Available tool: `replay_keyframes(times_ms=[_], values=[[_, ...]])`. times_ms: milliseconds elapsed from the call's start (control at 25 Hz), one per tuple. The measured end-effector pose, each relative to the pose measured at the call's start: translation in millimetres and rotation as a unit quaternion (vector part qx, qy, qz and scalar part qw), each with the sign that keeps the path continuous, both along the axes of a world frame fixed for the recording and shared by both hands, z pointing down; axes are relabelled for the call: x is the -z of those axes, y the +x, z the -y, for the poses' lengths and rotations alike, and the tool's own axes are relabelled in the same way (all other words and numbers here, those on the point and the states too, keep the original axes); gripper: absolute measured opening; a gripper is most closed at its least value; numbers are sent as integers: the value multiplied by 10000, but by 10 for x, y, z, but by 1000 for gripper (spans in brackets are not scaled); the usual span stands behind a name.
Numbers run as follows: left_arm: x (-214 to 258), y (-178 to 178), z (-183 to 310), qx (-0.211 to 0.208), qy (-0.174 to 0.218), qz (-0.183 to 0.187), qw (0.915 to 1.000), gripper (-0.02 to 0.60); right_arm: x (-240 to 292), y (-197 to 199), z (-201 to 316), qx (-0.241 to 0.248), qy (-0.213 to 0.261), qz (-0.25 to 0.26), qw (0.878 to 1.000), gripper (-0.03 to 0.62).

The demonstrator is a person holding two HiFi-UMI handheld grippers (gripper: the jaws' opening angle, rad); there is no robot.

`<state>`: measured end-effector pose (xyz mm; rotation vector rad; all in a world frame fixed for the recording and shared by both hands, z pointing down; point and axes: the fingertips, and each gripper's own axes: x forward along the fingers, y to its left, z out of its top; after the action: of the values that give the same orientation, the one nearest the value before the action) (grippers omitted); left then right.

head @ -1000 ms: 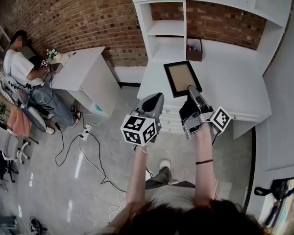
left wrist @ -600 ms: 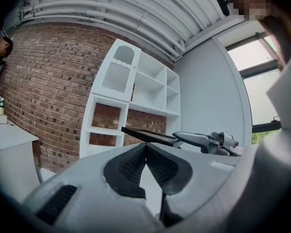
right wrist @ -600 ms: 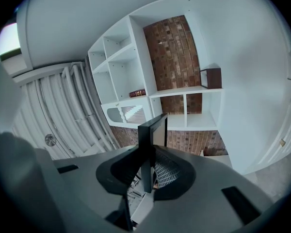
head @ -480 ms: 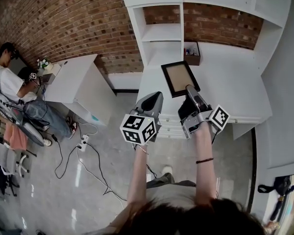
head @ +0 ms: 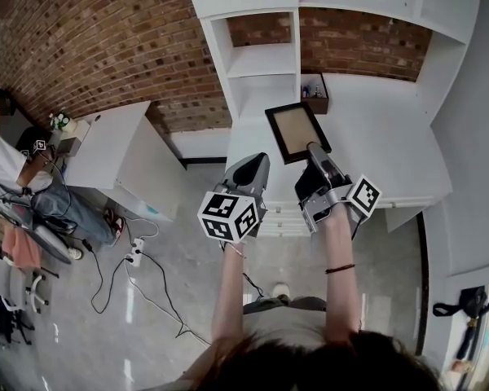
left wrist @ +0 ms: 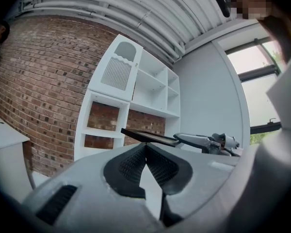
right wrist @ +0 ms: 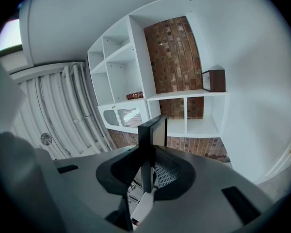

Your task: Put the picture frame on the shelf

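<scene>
Frame (head: 297,131) sits clamped in my right hand-held gripper (head: 316,150), shelf (head: 261,59) ahead of it; my left hand-held gripper (head: 261,160) is closed, empty.

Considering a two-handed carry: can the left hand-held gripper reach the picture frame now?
Probably yes: left hand-held gripper is shut, empty, beside the picture frame held by the right hand-held gripper; nothing stands between.

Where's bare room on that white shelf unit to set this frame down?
The wide white counter right of the brown box is bare out to the side panel. The two narrow cubbies left of the box look empty too. It is crowded only at the box. The right gripper holds the picture frame.
</scene>
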<state>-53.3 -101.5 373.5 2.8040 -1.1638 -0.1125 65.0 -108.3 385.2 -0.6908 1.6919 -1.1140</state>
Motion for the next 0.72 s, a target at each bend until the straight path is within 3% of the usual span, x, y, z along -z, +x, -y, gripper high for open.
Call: replay_keyframes(times_ms=[720], values=[[-103,-182,274,15,-54,16,10000,11,-92,-124,271,-42,-43,50,10000,74]])
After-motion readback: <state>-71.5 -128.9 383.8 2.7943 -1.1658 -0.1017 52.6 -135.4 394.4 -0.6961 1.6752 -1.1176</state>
